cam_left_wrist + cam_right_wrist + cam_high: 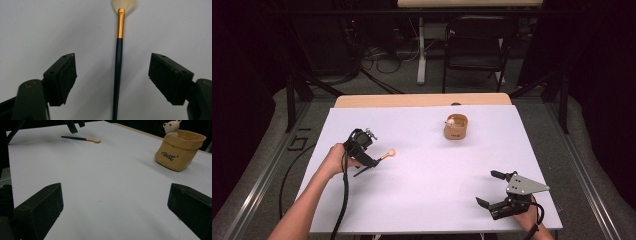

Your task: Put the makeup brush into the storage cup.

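A make-up brush with a dark handle, a gold ferrule and pale bristles lies flat on the white table sheet at the left. My left gripper hovers over its handle. In the left gripper view the brush runs between the two jaws, which stand apart on either side without touching it; the left gripper is open. My right gripper rests near the front right edge, open and holding nothing. From there the brush lies far off under the left gripper.
A tan bag-shaped holder with a small bear figure on its rim stands toward the back, right of centre. Beyond the table stand a black chair and cables on the floor.
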Demonstrator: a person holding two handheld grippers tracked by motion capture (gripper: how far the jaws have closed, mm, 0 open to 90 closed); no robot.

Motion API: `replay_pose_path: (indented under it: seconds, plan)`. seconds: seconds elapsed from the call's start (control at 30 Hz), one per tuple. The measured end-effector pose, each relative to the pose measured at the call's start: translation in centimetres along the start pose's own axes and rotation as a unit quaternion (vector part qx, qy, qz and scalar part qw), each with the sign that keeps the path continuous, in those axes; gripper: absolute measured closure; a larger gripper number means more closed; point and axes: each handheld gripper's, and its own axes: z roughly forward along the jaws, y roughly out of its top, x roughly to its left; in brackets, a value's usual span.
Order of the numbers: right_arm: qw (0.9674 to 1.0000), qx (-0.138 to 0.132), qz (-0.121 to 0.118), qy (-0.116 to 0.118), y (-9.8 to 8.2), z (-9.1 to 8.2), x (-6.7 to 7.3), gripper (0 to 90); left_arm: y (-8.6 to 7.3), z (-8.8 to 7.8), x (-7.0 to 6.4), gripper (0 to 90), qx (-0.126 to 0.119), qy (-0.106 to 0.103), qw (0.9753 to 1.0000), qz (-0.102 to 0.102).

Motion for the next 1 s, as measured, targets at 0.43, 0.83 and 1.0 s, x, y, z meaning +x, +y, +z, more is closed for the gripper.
replay_pose_path:
  seconds: [0.43, 0.83, 1.0]
  plan:
    - [1.0, 0.002, 0.0, -0.001, 0.0, 0.0, 0.0, 0.0, 1.3, 1.5, 0.3, 51.4, 0.064, -0.008, 0.9979, 0.01]
    - [1.0, 0.003, -0.002, -0.001, 0.0, 0.0, -0.1, 0.0, 2.3, 2.0, 0.4, 69.5, 0.089, -0.022, 0.9956, 0.02]
    - [1.0, 0.003, -0.003, -0.001, 0.0, -0.1, -0.1, 0.0, 2.4, 2.4, 0.3, 71.6, 0.099, -0.025, 0.9946, 0.022]
